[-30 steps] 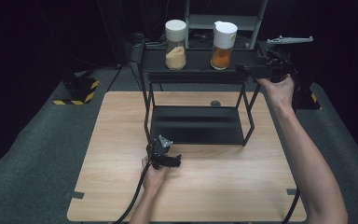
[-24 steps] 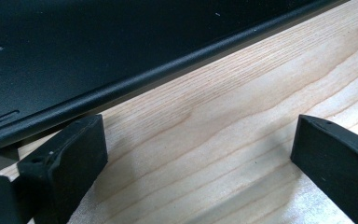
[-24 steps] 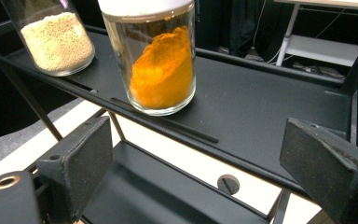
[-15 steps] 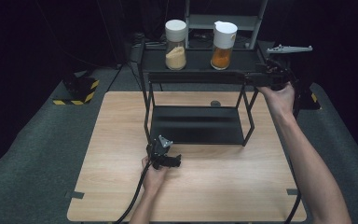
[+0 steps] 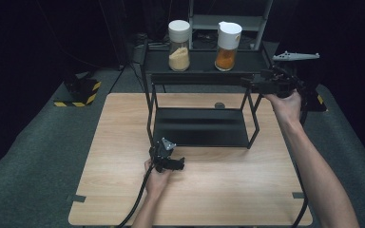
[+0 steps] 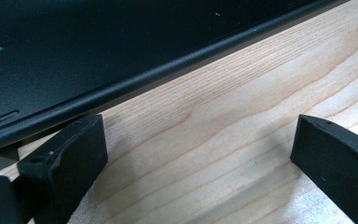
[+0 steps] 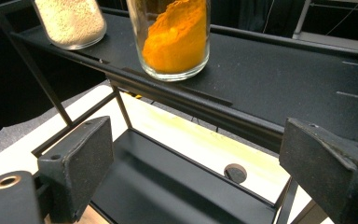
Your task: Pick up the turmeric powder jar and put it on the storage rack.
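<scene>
My right gripper (image 5: 259, 87) hovers open at the rack's top shelf, holding nothing.
The orange-powder jar (image 5: 227, 40) stands just beyond it, beside one pale-powder jar (image 5: 179, 39): two jars. My left gripper (image 5: 170, 163), open and empty, rests on the wooden table (image 5: 119, 142); dark room.

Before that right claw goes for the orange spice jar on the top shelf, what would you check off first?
1. Right claw open, nothing between its jaws: ok.
2. Orange spice jar upright on the top shelf, white lid on: ok.
3. Gap between it and the pale spice jar: ok, they stand apart.
4. Right claw lined up with the jar: not ok, it sits lower, by the shelf's right end.
5. Left claw out of the way, low over the wooden table: ok.
</scene>
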`<action>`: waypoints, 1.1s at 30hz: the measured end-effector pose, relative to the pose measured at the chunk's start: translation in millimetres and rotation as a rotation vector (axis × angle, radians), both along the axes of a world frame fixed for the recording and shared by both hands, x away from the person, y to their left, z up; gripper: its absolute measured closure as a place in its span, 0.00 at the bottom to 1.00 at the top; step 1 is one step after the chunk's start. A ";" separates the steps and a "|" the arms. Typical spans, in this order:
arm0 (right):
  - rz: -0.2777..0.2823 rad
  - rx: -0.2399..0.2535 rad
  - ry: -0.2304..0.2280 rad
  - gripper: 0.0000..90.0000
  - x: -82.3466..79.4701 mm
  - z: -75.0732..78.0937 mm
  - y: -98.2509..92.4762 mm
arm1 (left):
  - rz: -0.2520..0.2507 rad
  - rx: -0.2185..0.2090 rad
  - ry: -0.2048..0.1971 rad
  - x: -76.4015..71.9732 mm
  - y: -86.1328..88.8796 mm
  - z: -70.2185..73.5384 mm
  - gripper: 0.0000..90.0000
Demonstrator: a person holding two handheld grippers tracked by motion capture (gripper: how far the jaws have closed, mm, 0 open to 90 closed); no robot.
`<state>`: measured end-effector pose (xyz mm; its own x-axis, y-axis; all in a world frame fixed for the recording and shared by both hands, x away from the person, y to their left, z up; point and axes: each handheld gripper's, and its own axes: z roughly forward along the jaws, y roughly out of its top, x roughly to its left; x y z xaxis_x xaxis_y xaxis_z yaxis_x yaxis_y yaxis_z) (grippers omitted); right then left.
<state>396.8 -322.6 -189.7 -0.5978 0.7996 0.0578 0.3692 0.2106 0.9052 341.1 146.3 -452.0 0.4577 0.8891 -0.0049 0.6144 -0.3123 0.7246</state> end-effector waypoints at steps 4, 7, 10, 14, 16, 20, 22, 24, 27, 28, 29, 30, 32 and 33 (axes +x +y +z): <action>0.005 -0.004 0.004 0.10 -1.7 -3.3 -0.8 | 0.000 0.000 0.000 0.0 0.0 0.0 0.04; 0.008 -0.004 0.004 0.10 -2.8 -6.9 -1.6 | 0.002 -0.002 0.000 -0.1 -0.1 -0.2 0.04; 0.008 -0.013 0.008 0.10 -4.4 -10.0 -1.0 | 0.001 -0.002 0.001 -0.1 -0.1 -0.1 0.04; 0.010 -0.016 0.015 0.11 -5.0 -14.1 -2.5 | 0.000 -0.002 0.001 0.0 0.0 -0.1 0.04; 0.010 -0.011 0.017 0.11 -5.6 -16.6 -3.6 | 0.001 -0.002 0.001 0.0 0.0 -0.1 0.04; 0.013 -0.005 0.025 0.11 -7.6 -21.3 -4.7 | 0.000 -0.001 0.001 0.0 0.0 0.0 0.04; 0.015 -0.012 0.027 0.11 -8.4 -23.3 -4.2 | 0.000 -0.001 0.001 0.0 0.0 0.0 0.04; 0.017 -0.015 0.031 0.11 -8.5 -25.0 -4.2 | 0.000 -0.001 0.001 0.0 0.0 0.0 0.04; 0.017 -0.013 0.035 0.11 -9.2 -27.8 -5.0 | 0.000 -0.001 0.001 0.0 0.0 -0.1 0.04; 0.018 -0.011 0.036 0.11 -9.3 -29.2 -5.6 | 0.001 -0.002 0.001 0.0 0.0 -0.1 0.04; 0.017 -0.010 0.037 0.11 -9.6 -30.2 -5.8 | 0.000 -0.001 0.001 0.1 0.0 0.0 0.04; 0.016 -0.009 0.040 0.11 -10.1 -31.7 -6.1 | 0.000 -0.001 0.001 0.0 0.0 0.0 0.04; 0.016 -0.007 0.045 0.11 -10.3 -33.9 -6.9 | 0.000 -0.001 0.001 0.0 0.0 0.0 0.04; 0.016 -0.005 0.048 0.11 -10.1 -35.3 -7.7 | 0.000 -0.001 0.001 0.0 0.0 0.0 0.04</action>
